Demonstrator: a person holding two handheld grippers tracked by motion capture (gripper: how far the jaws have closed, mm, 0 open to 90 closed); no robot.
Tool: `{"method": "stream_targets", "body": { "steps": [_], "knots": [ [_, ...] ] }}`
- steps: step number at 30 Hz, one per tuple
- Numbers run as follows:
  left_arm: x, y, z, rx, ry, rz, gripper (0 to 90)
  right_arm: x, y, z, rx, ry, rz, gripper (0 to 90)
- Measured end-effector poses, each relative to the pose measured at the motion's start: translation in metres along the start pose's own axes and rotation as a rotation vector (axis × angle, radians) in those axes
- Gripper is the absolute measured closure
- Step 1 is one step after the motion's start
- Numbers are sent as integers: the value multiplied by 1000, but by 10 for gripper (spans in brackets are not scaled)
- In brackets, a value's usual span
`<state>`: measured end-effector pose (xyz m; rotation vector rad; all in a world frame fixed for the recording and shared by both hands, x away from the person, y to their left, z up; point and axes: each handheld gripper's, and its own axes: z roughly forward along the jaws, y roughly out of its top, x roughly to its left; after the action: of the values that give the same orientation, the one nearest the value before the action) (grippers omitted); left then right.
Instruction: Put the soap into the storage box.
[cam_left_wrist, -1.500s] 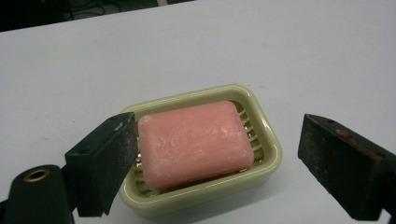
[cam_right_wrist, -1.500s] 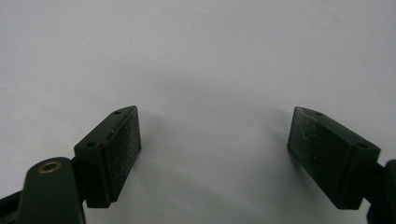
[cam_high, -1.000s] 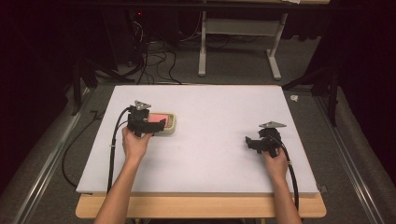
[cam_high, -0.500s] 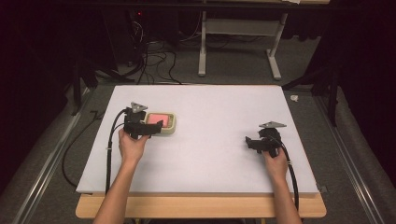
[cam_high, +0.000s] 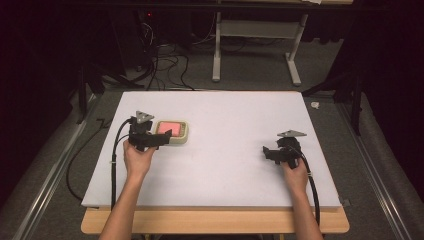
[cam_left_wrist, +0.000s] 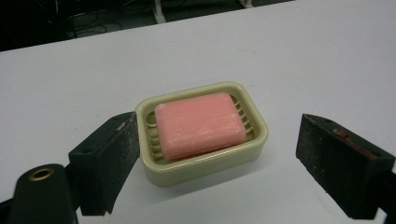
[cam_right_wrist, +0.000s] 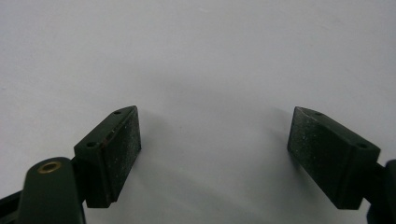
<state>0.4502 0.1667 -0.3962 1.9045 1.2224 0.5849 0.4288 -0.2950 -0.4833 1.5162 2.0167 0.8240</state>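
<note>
Left claw (cam_left_wrist: 217, 158) spread wide, jaws flanking cream soap dish (cam_left_wrist: 201, 161) on white counter (cam_high: 235, 125). Pink soap bar (cam_left_wrist: 200, 123) lies loose inside: likely slick, may slide. Grip dish by rigid side walls. Right claw (cam_right_wrist: 215, 154) spread, empty.

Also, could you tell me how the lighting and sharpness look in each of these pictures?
High view: bright table, surroundings nearly black. Left gripper view: soap and dish sharp, evenly lit. Right gripper view: soft shadows under the open jaws, near parts slightly blurred.
</note>
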Motion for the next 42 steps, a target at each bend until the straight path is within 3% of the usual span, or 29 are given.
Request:
{"method": "stream_targets", "body": {
  "steps": [31, 42],
  "knots": [
    [10, -17, -21, -6, -7, -24, 143, 0, 0, 0, 1, 0, 1, 182],
    [5, -18, -26, -3, -14, -2, 144, 0, 0, 0, 0, 0, 0, 182]
  ]
}}
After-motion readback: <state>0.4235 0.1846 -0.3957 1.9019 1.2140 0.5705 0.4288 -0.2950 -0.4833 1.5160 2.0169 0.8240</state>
